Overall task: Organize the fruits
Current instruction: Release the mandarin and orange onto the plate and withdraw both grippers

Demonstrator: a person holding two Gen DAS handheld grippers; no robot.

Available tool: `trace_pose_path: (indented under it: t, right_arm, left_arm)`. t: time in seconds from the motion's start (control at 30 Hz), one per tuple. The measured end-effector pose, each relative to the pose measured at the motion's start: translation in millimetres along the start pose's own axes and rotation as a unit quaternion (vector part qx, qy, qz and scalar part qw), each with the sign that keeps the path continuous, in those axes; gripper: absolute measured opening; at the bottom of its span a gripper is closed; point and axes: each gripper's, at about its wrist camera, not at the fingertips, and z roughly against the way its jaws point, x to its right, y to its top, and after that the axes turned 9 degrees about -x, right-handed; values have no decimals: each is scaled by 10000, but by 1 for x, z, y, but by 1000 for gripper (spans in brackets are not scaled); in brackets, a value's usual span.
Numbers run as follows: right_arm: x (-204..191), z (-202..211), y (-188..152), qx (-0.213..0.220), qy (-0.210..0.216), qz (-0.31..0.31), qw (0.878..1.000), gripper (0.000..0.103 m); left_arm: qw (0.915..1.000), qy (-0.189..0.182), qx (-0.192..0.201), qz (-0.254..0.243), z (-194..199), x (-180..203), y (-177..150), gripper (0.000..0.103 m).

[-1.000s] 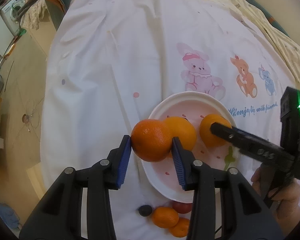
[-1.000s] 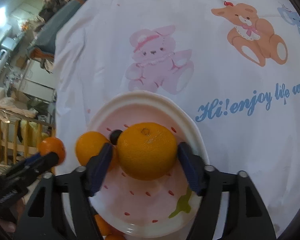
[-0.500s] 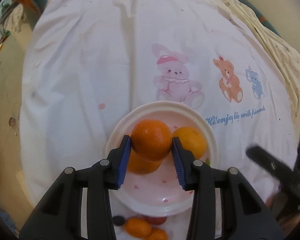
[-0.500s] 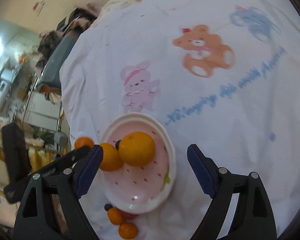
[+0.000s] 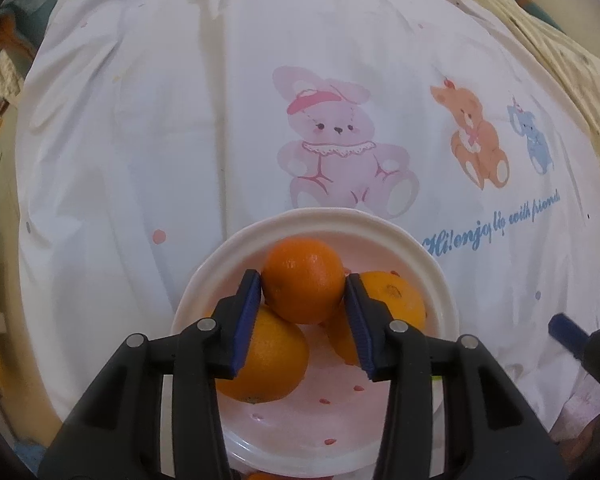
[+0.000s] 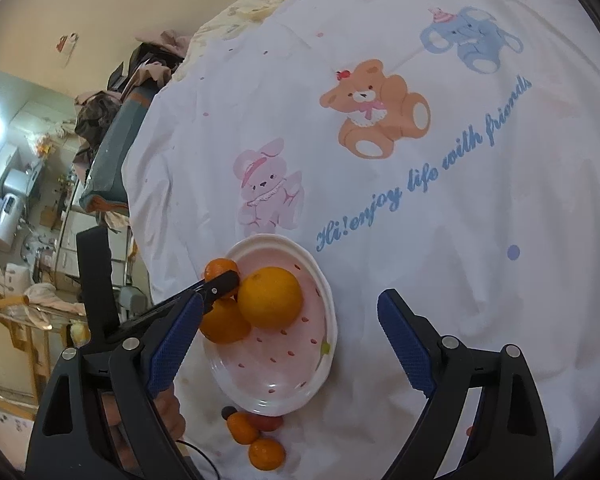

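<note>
My left gripper [image 5: 303, 312] is shut on an orange [image 5: 303, 280] and holds it just above the pink-spotted white plate [image 5: 312, 222]. Two more oranges lie in the plate: one under my left finger [image 5: 266, 364] and one to the right [image 5: 394, 298]. In the right wrist view the plate [image 6: 290, 372] holds a large orange [image 6: 270, 297] and a second one [image 6: 224, 320]; the left gripper's held orange [image 6: 220, 270] shows at the plate's far left rim. My right gripper [image 6: 288, 342] is open and empty, raised above the plate.
Several small fruits lie on the cloth just in front of the plate: two small oranges [image 6: 242, 428] [image 6: 266, 454], a red one [image 6: 268, 422] and a dark one [image 6: 229, 413]. The white cartoon-print cloth [image 6: 420, 220] covers the table. Cluttered furniture stands at the left.
My left gripper has carried its orange further over the plate. My right gripper, open since half a second ago after releasing its orange into the plate, has drawn back and up.
</note>
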Motion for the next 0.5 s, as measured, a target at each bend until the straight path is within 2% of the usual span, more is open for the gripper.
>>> trace_pose_path:
  t: [0.03, 0.07, 0.13, 0.3, 0.5]
  right_arm:
    - [-1, 0, 0, -6, -21, 25, 10000, 91]
    - [-3, 1, -1, -22, -35, 44, 10000, 91]
    - [-4, 3, -2, -10, 14, 56, 10000, 91]
    - [-9, 6, -2, 54, -25, 155, 9999, 91]
    - [-10, 9, -3, 90, -46, 195, 9998, 91]
  left_arm:
    - [10000, 28, 4, -30, 0, 1, -1, 54]
    - [10000, 62, -1, -61, 1, 2, -1, 74]
    - [10000, 31, 56, -27, 4, 1, -2, 90]
    - [9999, 92, 65, -22, 10, 2, -6, 90]
    - [9989, 216, 405, -23, 37, 0, -21, 90]
